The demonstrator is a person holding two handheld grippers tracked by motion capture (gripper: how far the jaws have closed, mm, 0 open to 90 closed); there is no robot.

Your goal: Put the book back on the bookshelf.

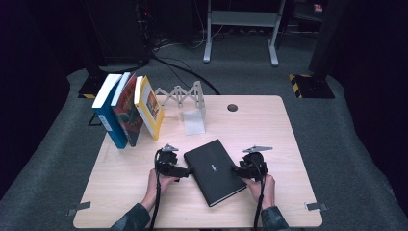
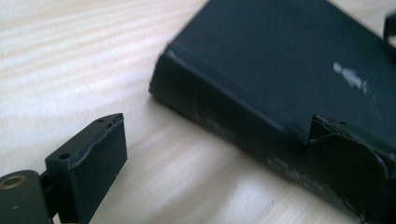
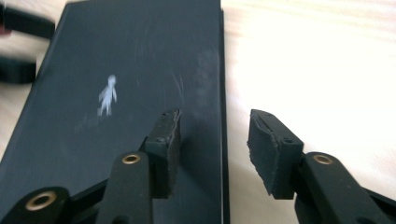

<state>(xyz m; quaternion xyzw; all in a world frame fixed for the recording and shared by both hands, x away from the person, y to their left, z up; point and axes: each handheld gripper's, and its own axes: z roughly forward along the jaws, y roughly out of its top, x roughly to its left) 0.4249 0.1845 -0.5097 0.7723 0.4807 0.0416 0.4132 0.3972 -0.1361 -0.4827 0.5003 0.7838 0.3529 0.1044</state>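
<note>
A black hardcover book (image 1: 214,171) lies flat on the wooden table (image 1: 269,139), turned at an angle, with a small silver figure on its cover. My left gripper (image 1: 186,170) is open at the book's left side, by the spine. In the left gripper view the spine of the book (image 2: 280,60) runs between the jaws, one pad over its edge and the other above bare wood, with the gripper (image 2: 219,168) spread wide. My right gripper (image 1: 237,168) is open at the right edge. Its (image 3: 217,149) left jaw hovers over the cover of the book (image 3: 130,93) and its right jaw over the table.
Three books lean together at the back left: blue (image 1: 108,113), dark red (image 1: 127,113) and yellow (image 1: 150,108). A white folding rack (image 1: 180,94) and a white bookend (image 1: 195,122) stand behind the black book. A cable hole (image 1: 233,107) lies farther back.
</note>
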